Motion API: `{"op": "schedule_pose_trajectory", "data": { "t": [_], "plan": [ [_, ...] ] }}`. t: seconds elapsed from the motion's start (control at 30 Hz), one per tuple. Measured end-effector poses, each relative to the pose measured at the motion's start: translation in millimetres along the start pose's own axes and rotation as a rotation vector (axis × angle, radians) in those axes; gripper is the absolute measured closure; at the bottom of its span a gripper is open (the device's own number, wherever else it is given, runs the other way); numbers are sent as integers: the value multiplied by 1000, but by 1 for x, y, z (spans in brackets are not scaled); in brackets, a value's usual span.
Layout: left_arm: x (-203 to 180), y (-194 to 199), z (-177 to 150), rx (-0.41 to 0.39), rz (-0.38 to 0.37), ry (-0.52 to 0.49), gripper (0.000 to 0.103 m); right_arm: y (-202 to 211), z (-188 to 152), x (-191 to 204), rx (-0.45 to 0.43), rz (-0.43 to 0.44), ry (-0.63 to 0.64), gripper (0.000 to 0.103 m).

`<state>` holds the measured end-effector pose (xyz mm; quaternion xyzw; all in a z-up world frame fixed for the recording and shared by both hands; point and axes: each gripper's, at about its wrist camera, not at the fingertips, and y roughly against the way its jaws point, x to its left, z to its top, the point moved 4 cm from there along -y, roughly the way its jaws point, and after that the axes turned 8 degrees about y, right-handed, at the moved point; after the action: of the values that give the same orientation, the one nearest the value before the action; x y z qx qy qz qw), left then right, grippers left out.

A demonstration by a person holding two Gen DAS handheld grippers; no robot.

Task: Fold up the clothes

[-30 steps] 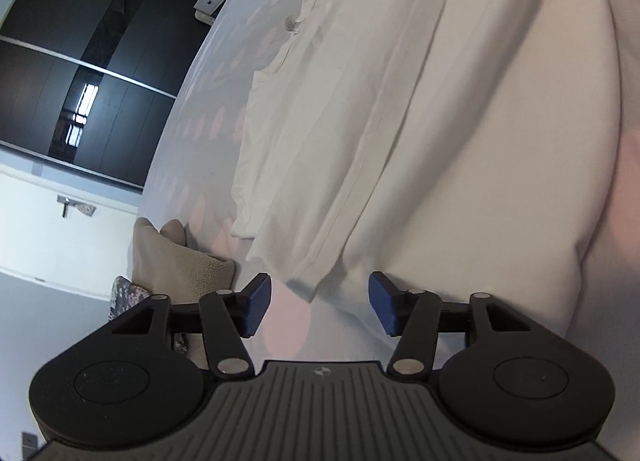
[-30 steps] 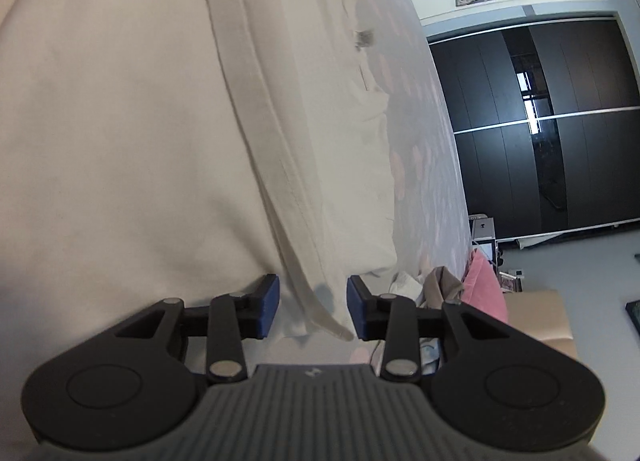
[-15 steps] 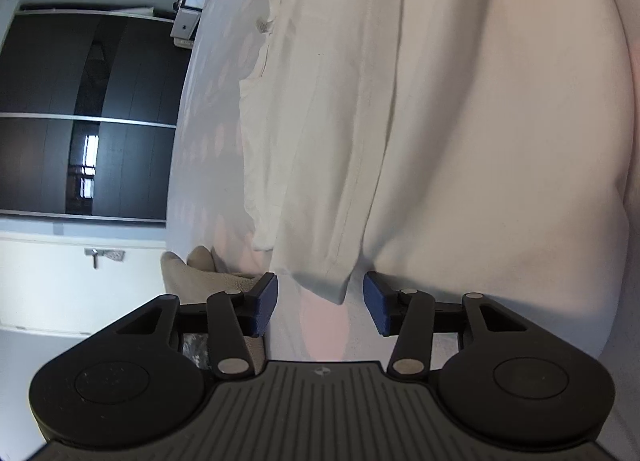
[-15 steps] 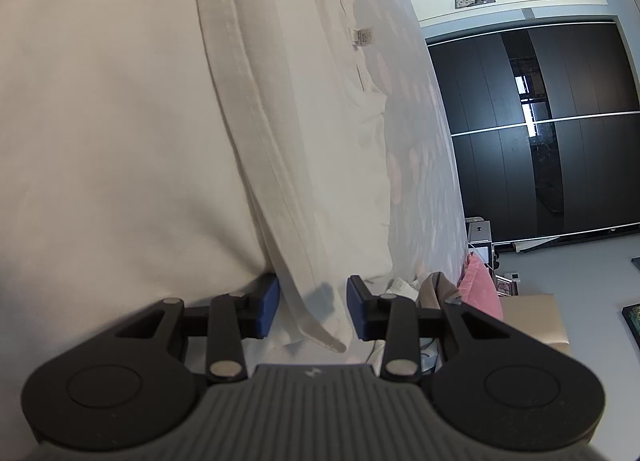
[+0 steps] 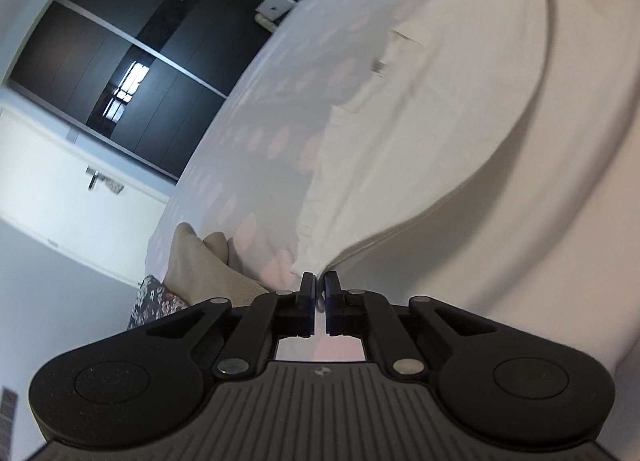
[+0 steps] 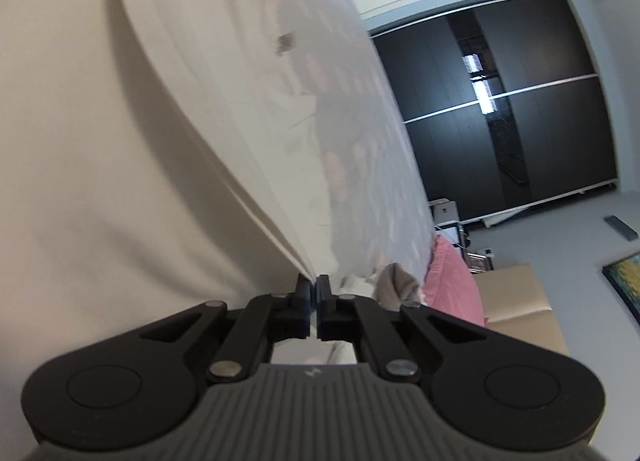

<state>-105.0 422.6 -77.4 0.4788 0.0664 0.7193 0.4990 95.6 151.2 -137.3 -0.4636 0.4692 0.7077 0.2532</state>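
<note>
A cream-white garment (image 5: 460, 149) lies spread over a bed with a pale sheet dotted in pink (image 5: 256, 149). My left gripper (image 5: 319, 285) is shut on the garment's near hem corner, and the cloth rises in a taut curve from its pads. In the right wrist view the same garment (image 6: 120, 165) fills the left side. My right gripper (image 6: 313, 286) is shut on another hem corner, with the folded edge running up and away from the pads.
A dark sliding wardrobe (image 5: 132, 61) (image 6: 500, 121) stands beyond the bed. Beige cloth (image 5: 200, 261) and a flowered fabric (image 5: 154, 301) lie at the bed's edge. A pink textile (image 6: 452, 281), a cardboard box (image 6: 524, 301) and small items sit nearby.
Both grippers have shut on the garment's hem, which earlier lay loose between open jaws. The left gripper has risen and rolled, lifting the hem off the sheet.
</note>
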Motion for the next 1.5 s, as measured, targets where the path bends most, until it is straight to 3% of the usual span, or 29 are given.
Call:
{"op": "schedule_pose_trajectory", "data": {
  "t": [0.27, 0.43, 0.63, 0.97, 1.2, 1.5],
  "plan": [
    [39, 27, 17, -18, 41, 197, 101, 21, 4, -40, 4, -45, -203, 101],
    [53, 39, 31, -33, 78, 222, 101, 40, 5, -69, 2, -52, -301, 101],
    [71, 24, 43, 16, 76, 259, 101, 38, 12, -104, 5, -31, -380, 101],
    [98, -60, 73, 128, 50, 240, 101, -41, 44, -145, 19, 12, -318, 101],
    [87, -137, 77, 218, 34, 217, 101, -124, 48, -122, 85, 100, -324, 101],
    [65, -190, 61, 297, 22, 176, 101, -177, 50, -99, 106, 161, -398, 101]
  ]
}}
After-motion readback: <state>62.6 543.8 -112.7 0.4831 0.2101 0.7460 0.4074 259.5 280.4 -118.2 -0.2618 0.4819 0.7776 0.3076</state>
